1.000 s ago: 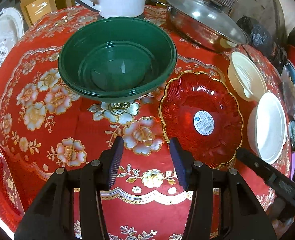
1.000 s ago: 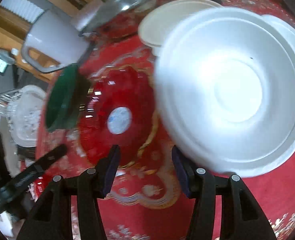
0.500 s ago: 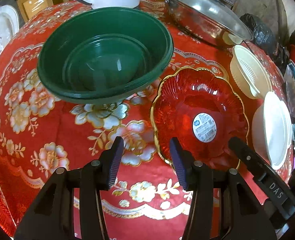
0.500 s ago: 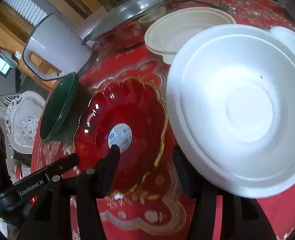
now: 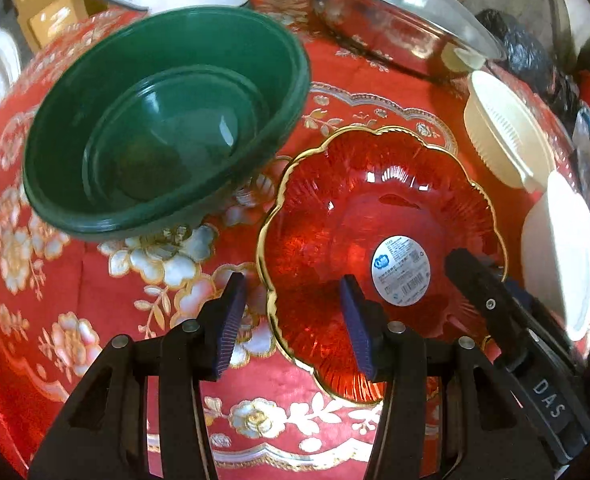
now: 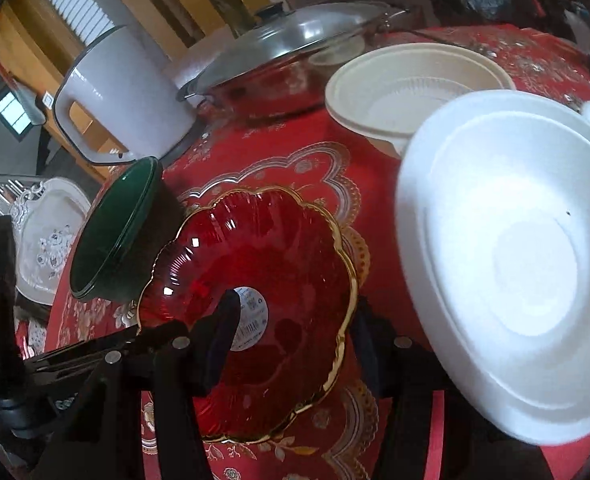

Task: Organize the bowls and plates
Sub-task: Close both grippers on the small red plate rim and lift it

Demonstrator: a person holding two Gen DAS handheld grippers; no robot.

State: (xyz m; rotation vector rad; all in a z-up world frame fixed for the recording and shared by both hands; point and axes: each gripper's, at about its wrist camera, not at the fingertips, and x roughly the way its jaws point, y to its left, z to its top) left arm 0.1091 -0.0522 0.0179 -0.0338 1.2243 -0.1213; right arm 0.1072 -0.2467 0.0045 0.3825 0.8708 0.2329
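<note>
A red glass plate (image 5: 359, 216) with a gold scalloped rim and a round label lies on the red flowered tablecloth; it also shows in the right wrist view (image 6: 255, 264). My left gripper (image 5: 293, 320) is open, its jaws straddling the plate's near-left rim. My right gripper (image 6: 291, 336) is open, its jaws straddling the plate's right rim. Stacked green bowls (image 5: 163, 128) sit left of the plate, also seen edge-on in the right wrist view (image 6: 115, 236). White foam bowls (image 6: 515, 256) sit right of the plate, and a cream bowl (image 6: 411, 84) lies behind them.
A lidded steel pan (image 5: 395, 12) and a white jug (image 6: 123, 92) stand at the back of the table. The right gripper's body (image 5: 511, 320) shows in the left wrist view. A white patterned tray (image 6: 47, 236) lies off the table's left side.
Both grippers have moved in toward the red plate, from its left and right, until their open jaws straddle its rim.
</note>
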